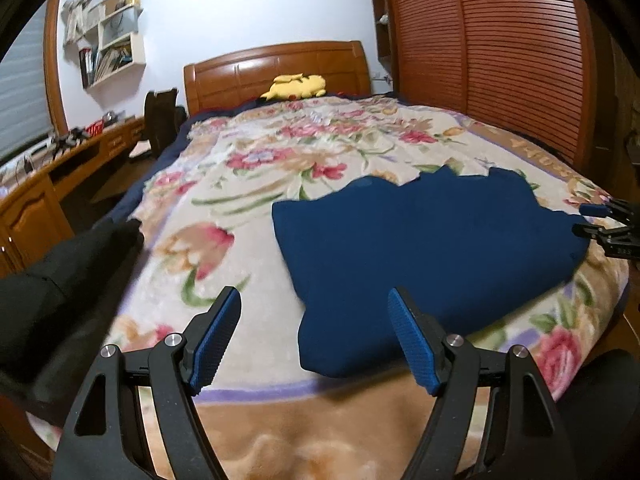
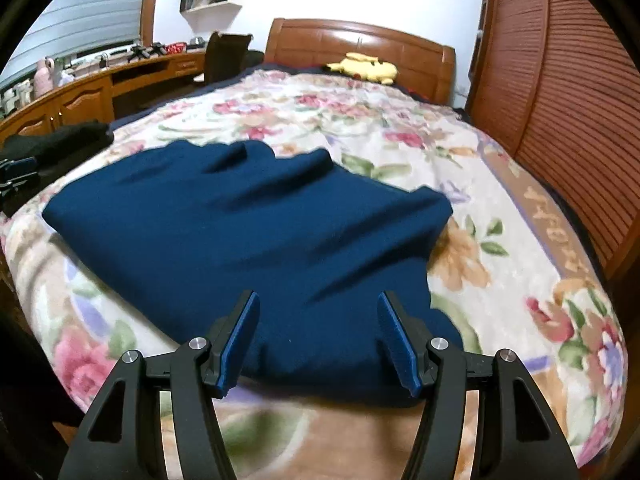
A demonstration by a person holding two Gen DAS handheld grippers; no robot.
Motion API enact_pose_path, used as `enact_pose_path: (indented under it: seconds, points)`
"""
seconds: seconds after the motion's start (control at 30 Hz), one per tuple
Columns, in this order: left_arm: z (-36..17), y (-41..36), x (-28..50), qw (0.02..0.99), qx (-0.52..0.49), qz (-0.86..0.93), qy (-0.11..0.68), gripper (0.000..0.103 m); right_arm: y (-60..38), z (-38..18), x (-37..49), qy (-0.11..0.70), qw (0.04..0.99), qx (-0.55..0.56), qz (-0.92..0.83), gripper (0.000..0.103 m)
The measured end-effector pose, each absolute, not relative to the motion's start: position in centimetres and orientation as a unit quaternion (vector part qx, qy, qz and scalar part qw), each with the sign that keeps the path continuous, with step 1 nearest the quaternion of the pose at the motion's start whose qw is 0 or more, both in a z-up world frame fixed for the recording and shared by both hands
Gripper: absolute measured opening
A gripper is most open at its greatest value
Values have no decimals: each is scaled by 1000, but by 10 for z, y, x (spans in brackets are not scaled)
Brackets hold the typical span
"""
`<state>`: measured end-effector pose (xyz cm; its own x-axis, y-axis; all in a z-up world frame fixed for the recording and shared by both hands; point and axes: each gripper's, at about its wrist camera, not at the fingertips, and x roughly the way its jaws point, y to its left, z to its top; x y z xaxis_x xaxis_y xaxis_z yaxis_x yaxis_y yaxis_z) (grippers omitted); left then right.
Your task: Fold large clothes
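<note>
The left gripper point(image 1: 314, 336) has its blue-padded fingers point(image 1: 216, 344) spread wide with nothing between them; they hang above the floral blanket point(image 1: 240, 184), just beside the near left corner of the navy garment point(image 1: 420, 248) and apart from it. The right gripper point(image 2: 318, 338) also has its fingers point(image 2: 240, 344) spread, empty, over the garment's near edge; whether the tips touch the cloth cannot be told. The navy garment, the landmark here, lies folded into a rough rectangle on the blanket near the foot of the bed, its far edge rumpled into a few ridges. In the left wrist view the right gripper's tips show at the garment's right edge. To the garment's left, at the blanket's side edge, lies a black garment point(image 2: 60, 140). Well beyond the navy garment, at the wooden headboard point(image 1: 276, 72), rests a yellow plush toy point(image 1: 298, 86). Right of the garment stands a slatted wooden wardrobe point(image 1: 500, 60); far to its left runs a wooden desk point(image 2: 80, 96) beneath wall shelves point(image 1: 108, 36).
</note>
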<state>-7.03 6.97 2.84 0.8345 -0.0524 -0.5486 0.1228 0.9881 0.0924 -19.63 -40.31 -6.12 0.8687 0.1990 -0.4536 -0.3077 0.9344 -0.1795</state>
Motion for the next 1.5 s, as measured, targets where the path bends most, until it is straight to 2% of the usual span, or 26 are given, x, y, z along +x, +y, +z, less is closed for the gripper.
enact_pose_path:
  seconds: [0.17,0.37,0.5,0.8,1.0,1.13,1.37,1.4,1.5]
  points:
    - [36,68,-70,958,67,-58,274,77,-396,-57,-207,203,961,-129,133,63]
    - [21,67,-58,955,78,-68,276,77,-376,-52,-205,203,961,-130,136,63]
    - [-1,76,-44,949,43,-66,305,77,-362,-52,-198,218,958,-107,154,63]
    - [-27,74,-44,936,43,-42,348,77,-329,-64,-190,224,952,-122,167,63]
    - [-39,78,-34,925,10,-47,376,77,-337,-76,-179,239,950,-107,170,63]
    - [-51,77,-29,917,-14,-57,394,77,-338,-103,-161,259,945,-93,178,63]
    - [-64,84,-25,907,-76,-69,408,77,-343,-109,-164,236,947,-104,189,63]
    - [-64,84,-25,907,-80,-70,408,76,-343,-108,-164,236,947,-106,189,63]
    - [-63,82,-25,903,-93,-89,411,58,-343,-109,-167,233,949,-107,183,63]
